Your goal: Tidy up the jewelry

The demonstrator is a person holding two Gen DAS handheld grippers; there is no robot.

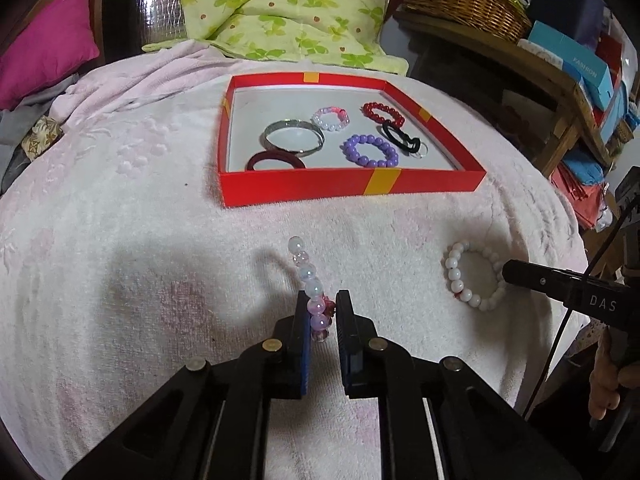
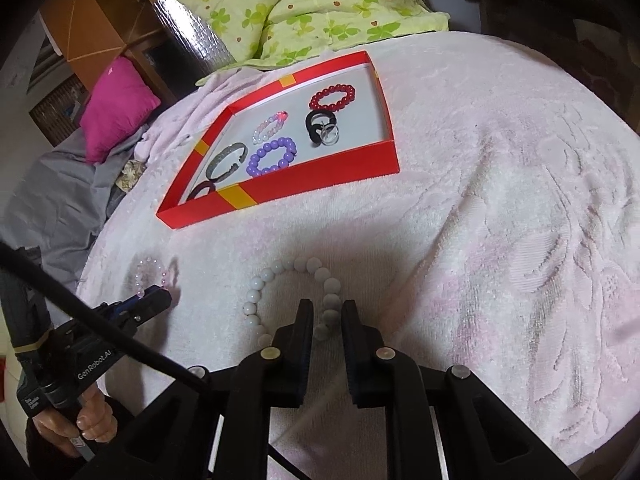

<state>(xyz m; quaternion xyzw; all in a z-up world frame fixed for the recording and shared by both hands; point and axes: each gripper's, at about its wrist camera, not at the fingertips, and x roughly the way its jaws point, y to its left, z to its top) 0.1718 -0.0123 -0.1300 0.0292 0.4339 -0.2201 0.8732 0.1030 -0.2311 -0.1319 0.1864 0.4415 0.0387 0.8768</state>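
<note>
We hold 2 grippers over a bed covered with a pale pink towel. The left gripper has its fingers pinching a pale pink-and-clear bead bracelet, which stands on edge between them and rises above the tips. The right gripper has its fingers closed on 1 side of a white bead bracelet that lies flat on the towel; in the left wrist view the same bracelet lies to the right with a dark fingertip at its edge.

Farther back on the towel sits a red box lid with yellow stripes and a white floor. Inside it we see a silver bangle, a dark red hair tie, a purple bead bracelet, a pink-and-white bead bracelet, a red bead bracelet and a black hair tie with a small clear ring touching it.

Behind the lid lies a green floral quilt.
</note>
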